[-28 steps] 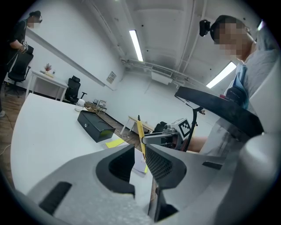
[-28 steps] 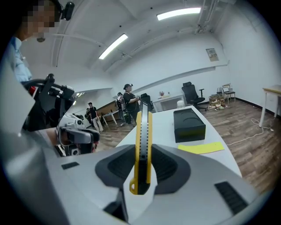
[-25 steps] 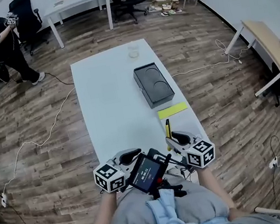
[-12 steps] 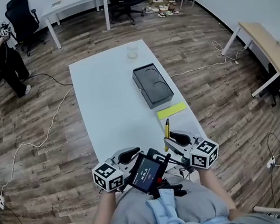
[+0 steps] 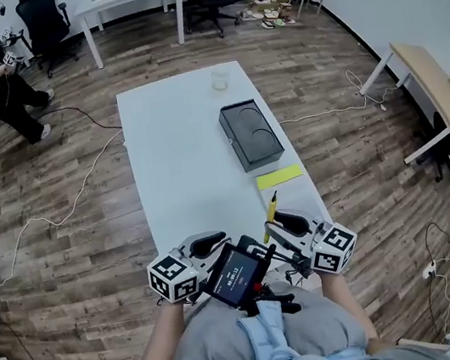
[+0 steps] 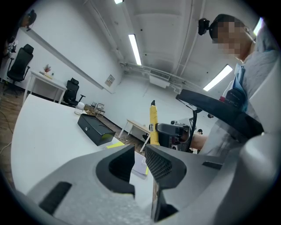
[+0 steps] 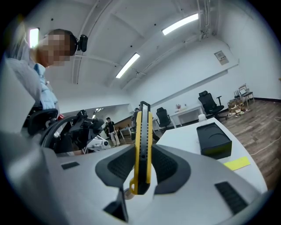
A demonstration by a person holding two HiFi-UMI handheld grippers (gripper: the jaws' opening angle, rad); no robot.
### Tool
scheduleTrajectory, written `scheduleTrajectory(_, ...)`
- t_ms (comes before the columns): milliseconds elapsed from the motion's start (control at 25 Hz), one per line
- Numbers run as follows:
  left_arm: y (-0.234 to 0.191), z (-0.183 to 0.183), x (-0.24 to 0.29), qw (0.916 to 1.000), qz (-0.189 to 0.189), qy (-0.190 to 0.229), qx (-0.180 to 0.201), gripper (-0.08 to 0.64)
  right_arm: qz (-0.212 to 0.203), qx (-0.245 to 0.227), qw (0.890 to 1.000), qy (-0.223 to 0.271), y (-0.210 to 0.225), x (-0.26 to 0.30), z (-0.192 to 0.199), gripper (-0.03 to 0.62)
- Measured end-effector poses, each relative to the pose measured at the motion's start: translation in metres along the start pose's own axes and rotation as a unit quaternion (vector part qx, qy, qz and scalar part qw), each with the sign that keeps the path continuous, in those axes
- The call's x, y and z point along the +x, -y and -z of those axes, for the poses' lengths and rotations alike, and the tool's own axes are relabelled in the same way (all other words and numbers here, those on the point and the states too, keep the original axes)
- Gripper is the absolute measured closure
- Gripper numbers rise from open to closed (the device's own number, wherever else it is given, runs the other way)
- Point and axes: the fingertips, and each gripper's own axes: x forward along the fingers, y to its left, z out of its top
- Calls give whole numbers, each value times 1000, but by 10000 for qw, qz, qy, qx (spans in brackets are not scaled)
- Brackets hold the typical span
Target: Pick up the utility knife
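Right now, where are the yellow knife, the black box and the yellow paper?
utility knife (image 7: 141,145): right gripper view, middle of its handle.
black box (image 5: 250,134): head view, its top.
yellow paper (image 5: 279,176): head view, its middle.

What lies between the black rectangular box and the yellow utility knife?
A flat yellow paper sheet lies on the white table between the black rectangular box and the yellow utility knife; the head view shows it.
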Motion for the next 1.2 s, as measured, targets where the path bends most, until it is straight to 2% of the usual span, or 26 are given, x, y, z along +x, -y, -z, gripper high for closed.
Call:
scheduleTrajectory(240,0,1,1,10000,-11,3,-22,499,-34,18,10000,76,0,-1,-3,466)
scheduleTrajectory(520,1,4,1,10000,11,-28,-33,499,90,250,9994,223,6,-7,-1,466)
scheduleTrajectory(1200,9,9,4,10000,26,-52,-46,499,75,238,9995,176,6,-14,2,466)
